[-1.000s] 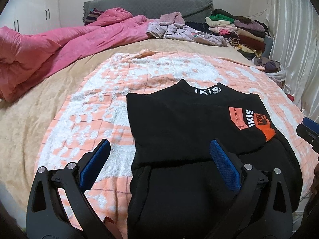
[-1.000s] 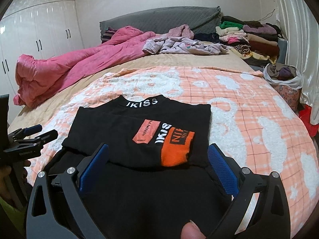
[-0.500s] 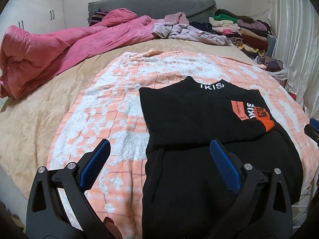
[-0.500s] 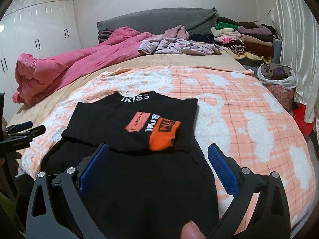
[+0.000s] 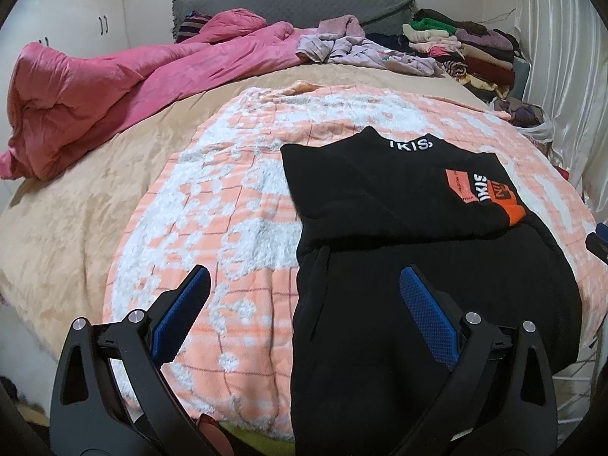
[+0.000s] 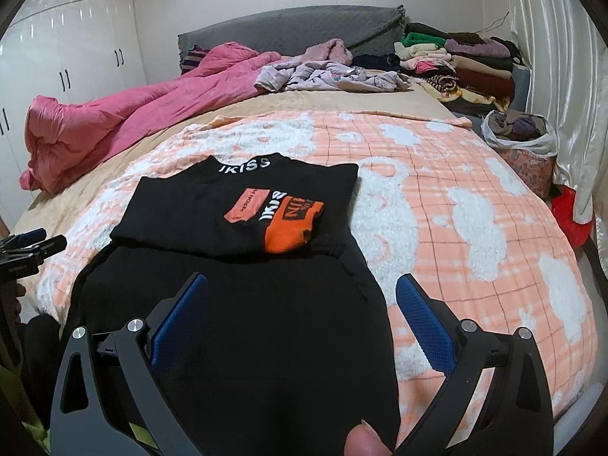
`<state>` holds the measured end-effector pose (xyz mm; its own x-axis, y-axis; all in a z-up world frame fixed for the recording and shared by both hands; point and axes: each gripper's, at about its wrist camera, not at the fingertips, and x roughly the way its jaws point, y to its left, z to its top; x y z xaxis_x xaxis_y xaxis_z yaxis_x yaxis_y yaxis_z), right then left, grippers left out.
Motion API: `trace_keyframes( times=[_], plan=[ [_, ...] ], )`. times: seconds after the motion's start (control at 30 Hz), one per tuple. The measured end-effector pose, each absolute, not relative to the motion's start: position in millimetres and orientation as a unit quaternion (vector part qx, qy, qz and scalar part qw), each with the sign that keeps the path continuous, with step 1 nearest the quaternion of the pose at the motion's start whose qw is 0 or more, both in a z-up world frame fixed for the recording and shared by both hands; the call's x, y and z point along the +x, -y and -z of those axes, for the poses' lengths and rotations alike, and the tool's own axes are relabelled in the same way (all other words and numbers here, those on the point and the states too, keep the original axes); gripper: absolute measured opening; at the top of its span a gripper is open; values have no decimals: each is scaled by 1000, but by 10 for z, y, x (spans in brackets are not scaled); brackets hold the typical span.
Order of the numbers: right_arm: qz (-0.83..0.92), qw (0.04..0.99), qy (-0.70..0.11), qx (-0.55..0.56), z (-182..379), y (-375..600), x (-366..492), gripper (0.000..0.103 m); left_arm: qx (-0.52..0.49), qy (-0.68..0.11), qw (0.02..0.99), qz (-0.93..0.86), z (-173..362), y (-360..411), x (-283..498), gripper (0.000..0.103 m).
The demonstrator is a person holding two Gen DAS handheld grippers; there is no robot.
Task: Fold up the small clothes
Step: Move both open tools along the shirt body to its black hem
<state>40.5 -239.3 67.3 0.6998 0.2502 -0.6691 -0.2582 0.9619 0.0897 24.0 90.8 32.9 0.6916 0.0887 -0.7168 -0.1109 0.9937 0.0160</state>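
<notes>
A black sweater (image 5: 399,228) with white collar lettering and an orange sleeve cuff (image 6: 292,228) lies on the orange-and-white blanket (image 5: 228,228), sleeves folded across the chest. It also shows in the right wrist view (image 6: 247,304). My left gripper (image 5: 304,285) is open and empty above the sweater's lower left edge. My right gripper (image 6: 302,292) is open and empty above the sweater's lower right part. The left gripper's tip shows at the far left of the right wrist view (image 6: 34,247).
A pink quilt (image 5: 114,76) lies at the back left. Loose lilac clothes (image 6: 330,76) and a stack of folded clothes (image 6: 463,64) sit near the grey headboard (image 6: 288,30). A bag of clothes (image 6: 520,140) stands beside the bed at right. White wardrobes (image 6: 76,57) stand at left.
Both grippers have drawn back towards the foot of the bed and stayed open. The left view has shifted left, so the sweater now sits further right in it.
</notes>
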Motion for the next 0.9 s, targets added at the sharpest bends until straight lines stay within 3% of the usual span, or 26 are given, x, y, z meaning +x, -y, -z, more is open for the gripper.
trace_keyframes(
  times=[0.9],
  plan=[
    [-125,900,-416,-30,-399,2567,136,99,-20,-433,900,-44,-82,-1141,-248,93]
  ],
)
